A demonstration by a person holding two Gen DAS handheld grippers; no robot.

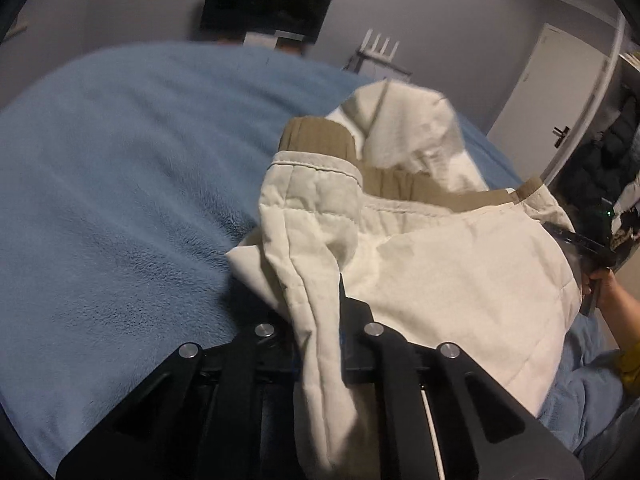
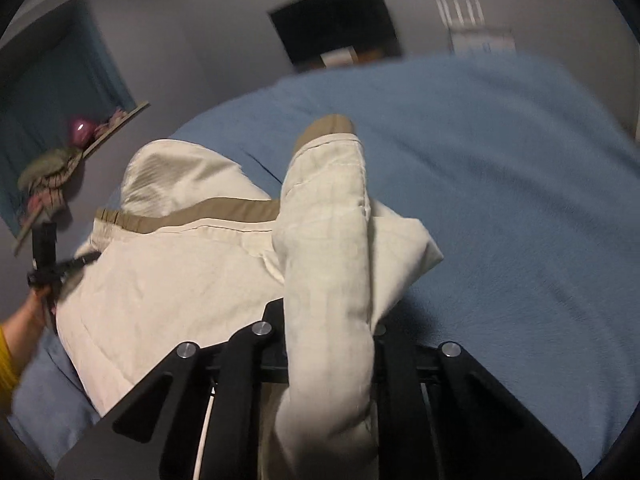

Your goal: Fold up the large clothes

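A cream quilted jacket with tan ribbed trim and a white hood lies bunched on a blue fleece blanket. My left gripper is shut on a fold of the jacket's left side, cloth draping over its fingers. My right gripper is shut on the jacket's sleeve, whose tan cuff points away over the blanket. Each gripper shows at the jacket's far edge in the other's view: the right one, the left one. The fingertips are hidden by cloth.
The bed fills most of both views. Beyond it are a grey wall, a dark screen, a white rack and a white door. A shelf with clothes and a pink object hangs at the right view's left.
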